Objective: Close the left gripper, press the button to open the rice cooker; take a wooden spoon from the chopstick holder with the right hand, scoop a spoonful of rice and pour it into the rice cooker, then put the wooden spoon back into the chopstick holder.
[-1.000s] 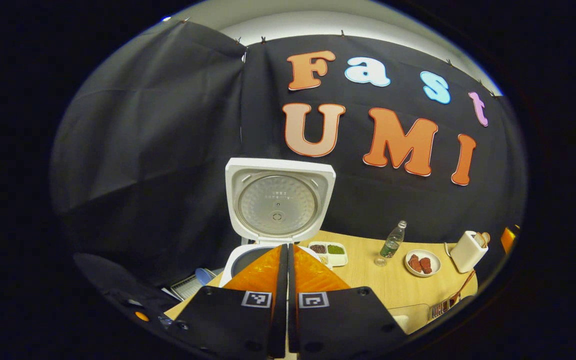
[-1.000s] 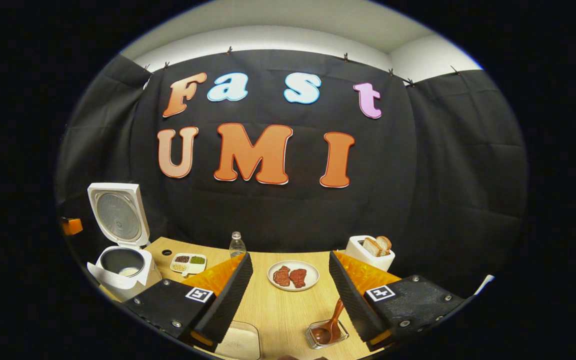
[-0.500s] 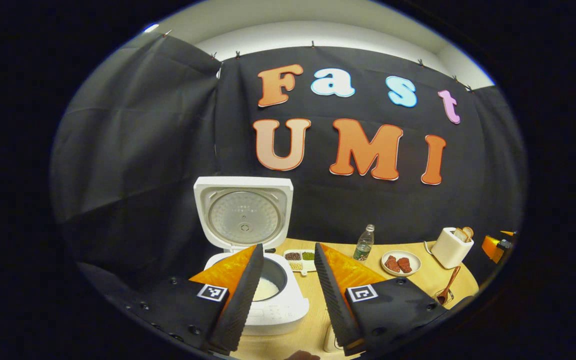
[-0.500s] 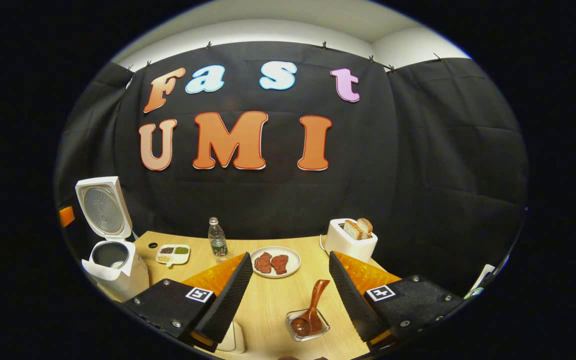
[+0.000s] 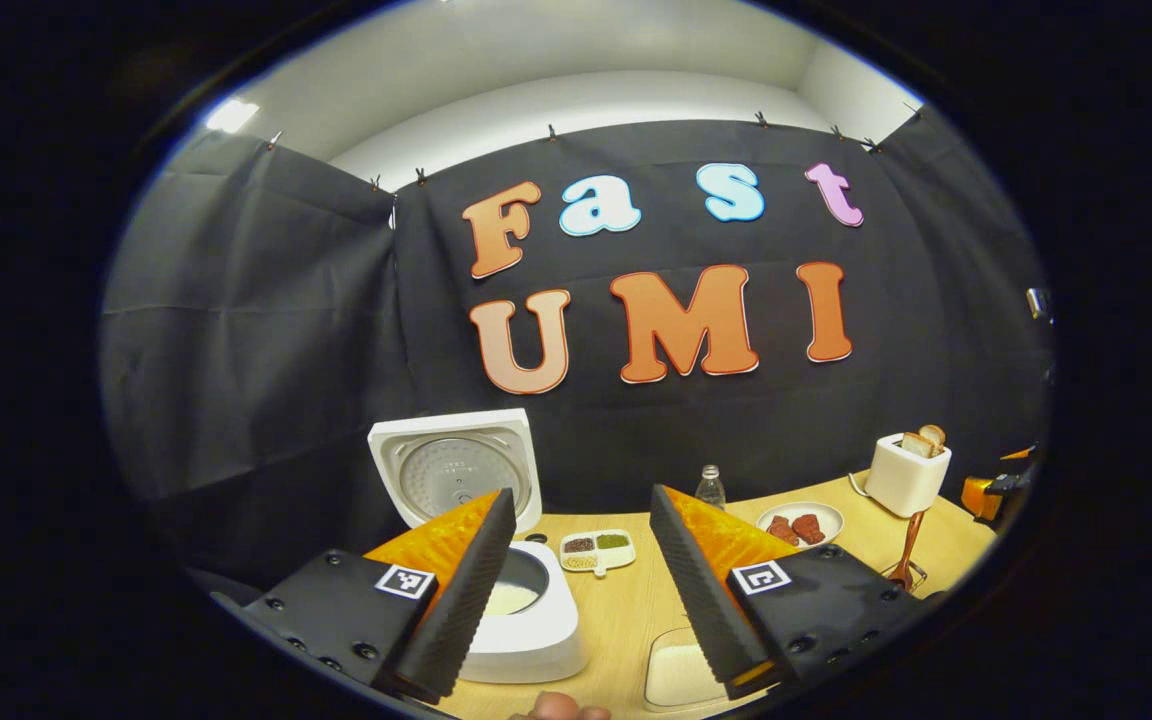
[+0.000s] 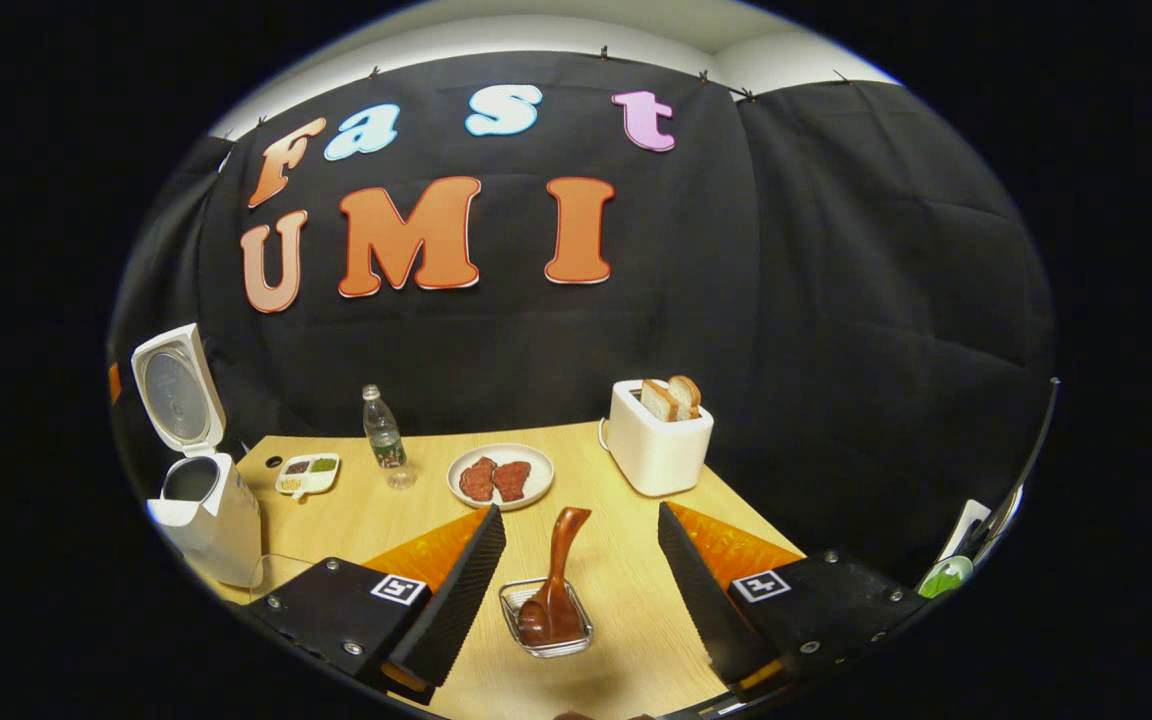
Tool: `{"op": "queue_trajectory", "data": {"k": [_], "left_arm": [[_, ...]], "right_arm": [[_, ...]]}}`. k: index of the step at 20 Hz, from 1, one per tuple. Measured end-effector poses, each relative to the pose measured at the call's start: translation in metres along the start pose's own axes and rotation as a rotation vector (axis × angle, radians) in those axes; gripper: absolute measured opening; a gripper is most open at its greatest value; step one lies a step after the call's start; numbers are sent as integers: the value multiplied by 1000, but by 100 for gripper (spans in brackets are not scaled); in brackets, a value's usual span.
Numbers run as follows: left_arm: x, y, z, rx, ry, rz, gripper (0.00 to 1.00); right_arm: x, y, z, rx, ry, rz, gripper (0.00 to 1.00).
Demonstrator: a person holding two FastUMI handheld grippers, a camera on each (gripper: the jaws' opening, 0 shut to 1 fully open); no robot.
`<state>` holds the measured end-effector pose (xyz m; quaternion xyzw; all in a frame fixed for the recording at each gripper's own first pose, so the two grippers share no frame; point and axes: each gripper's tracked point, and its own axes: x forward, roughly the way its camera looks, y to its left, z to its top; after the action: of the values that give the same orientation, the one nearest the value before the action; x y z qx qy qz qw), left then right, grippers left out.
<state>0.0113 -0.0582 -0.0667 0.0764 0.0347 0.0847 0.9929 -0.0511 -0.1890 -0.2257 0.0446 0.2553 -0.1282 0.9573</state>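
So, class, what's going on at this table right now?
A person holds two grippers above a light wooden table. The white rice cooker already stands open, its lid up. The left gripper is open and empty near it. The right gripper is open and faces the brown wooden spoon in its clear holder, not yet gripped.

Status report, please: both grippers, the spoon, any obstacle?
Left gripper open, right gripper open. Rice cooker lid up. Spoon in its holder, untouched. Nothing between.

— We see a glossy brown wooden spoon (image 6: 558, 570) in a clear glassy chopstick holder (image 6: 547, 620).
— We see the surface (image 6: 626, 640) as pale matt wood grain; the rice cooker (image 6: 204, 515) smooth white plastic.
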Motion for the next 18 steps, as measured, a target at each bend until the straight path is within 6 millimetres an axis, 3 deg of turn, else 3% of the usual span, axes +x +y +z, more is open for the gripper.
{"op": "queue_trajectory", "data": {"k": [1,2,4,5,7,9,10,16,17,18], "left_arm": [[-2,-7,1,-10,-3,-7,94],[-5,-13,0,-19,-2,-13,89],[-9,-21,1,-21,4,-15,95],[-13,-26,-2,-21,8,-14,98],[-22,-27,-2,-13,10,-2,89],[-29,-25,-2,4,15,22,94],[-33,-26,-3,9,25,26,89],[-52,0,-4,23,47,130,94],[-54,5,-5,23,51,146,98],[-55,9,-6,22,57,159,89]], "right_arm": [[6,-7,-10,0,24,2,95],[10,-10,-21,1,55,11,95],[19,-10,-39,13,123,53,95],[26,-6,-45,25,148,82,95],[42,3,-50,45,178,135,95],[58,12,-60,48,228,180,95],[68,16,-64,50,252,196,94],[119,29,-87,34,374,238,90],[125,30,-89,41,383,240,88],[130,32,-91,51,396,240,84]]}}
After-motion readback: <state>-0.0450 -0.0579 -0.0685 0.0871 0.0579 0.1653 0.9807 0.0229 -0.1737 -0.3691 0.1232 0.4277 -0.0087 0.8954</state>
